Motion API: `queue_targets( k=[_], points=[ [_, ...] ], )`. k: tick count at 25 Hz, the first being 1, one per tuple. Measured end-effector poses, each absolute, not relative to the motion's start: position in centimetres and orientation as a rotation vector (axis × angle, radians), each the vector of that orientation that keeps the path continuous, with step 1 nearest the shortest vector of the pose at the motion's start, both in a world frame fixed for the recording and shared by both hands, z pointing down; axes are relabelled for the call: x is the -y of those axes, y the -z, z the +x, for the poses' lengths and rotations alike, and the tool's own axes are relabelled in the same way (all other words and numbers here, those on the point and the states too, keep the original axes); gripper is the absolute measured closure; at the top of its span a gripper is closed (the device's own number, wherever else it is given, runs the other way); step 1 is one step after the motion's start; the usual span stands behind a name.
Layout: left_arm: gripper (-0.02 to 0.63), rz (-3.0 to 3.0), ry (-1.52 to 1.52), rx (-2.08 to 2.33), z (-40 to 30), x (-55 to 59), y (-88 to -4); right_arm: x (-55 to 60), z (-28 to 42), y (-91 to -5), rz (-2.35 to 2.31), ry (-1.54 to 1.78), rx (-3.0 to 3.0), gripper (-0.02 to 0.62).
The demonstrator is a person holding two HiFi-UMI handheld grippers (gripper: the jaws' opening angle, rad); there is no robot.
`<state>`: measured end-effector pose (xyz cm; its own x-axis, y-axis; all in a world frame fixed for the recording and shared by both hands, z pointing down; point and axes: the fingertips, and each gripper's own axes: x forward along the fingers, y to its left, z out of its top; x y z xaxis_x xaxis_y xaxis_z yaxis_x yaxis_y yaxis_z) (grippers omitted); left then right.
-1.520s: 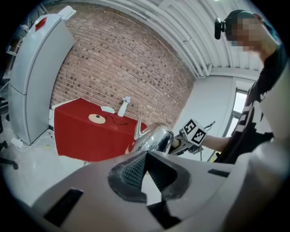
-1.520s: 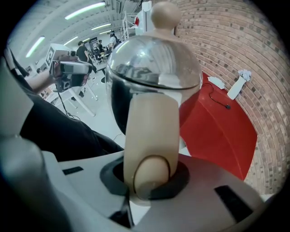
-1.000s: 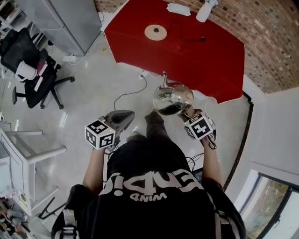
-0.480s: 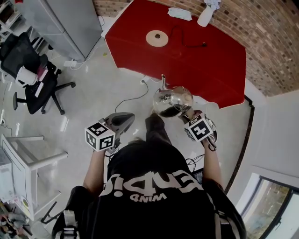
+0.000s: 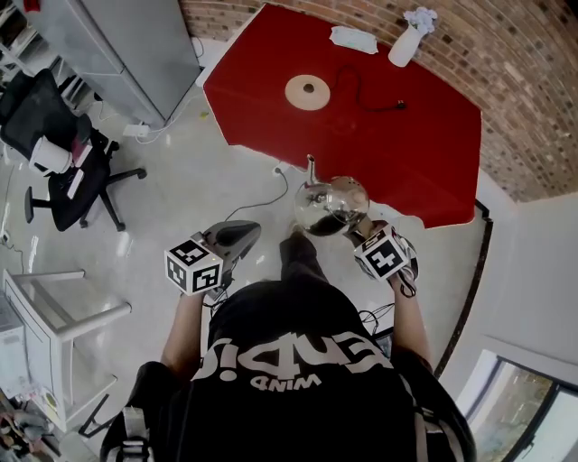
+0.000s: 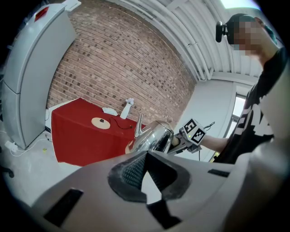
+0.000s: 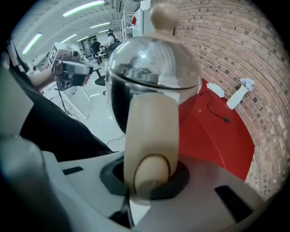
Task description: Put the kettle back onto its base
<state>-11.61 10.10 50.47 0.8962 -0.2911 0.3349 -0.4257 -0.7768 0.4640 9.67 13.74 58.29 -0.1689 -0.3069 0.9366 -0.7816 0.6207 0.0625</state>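
Chrome kettle held upright by its cream handle, right gripper clamped on it, ready for seating on the base. Left gripper closed, empty, idle.

Office-type lab space, w/ brick wall, swivel office chair, grey cabinet, strip lights on ceiling.

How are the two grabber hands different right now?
The right gripper is clamped on the kettle's handle; the left gripper holds nothing. The right gripper's jaws stand apart around the handle; the left gripper's jaws meet. Both are the same grey.
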Motion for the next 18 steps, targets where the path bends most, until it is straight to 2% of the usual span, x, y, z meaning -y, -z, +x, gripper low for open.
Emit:
queue_targets(
  k=[6,18],
  points=[
    [0.598,2.511,-0.314,0.523,-10.0,-5.4,-49.8,-9.9,10.7,-57.7,0.844,-0.55,1.746,0.529],
    [0.598,2.507,-0.317,0.547,-3.5,3.6,-49.1,-1.2,17.3,-55.8,0.81,-0.489,1.763,0.529]
  ],
)
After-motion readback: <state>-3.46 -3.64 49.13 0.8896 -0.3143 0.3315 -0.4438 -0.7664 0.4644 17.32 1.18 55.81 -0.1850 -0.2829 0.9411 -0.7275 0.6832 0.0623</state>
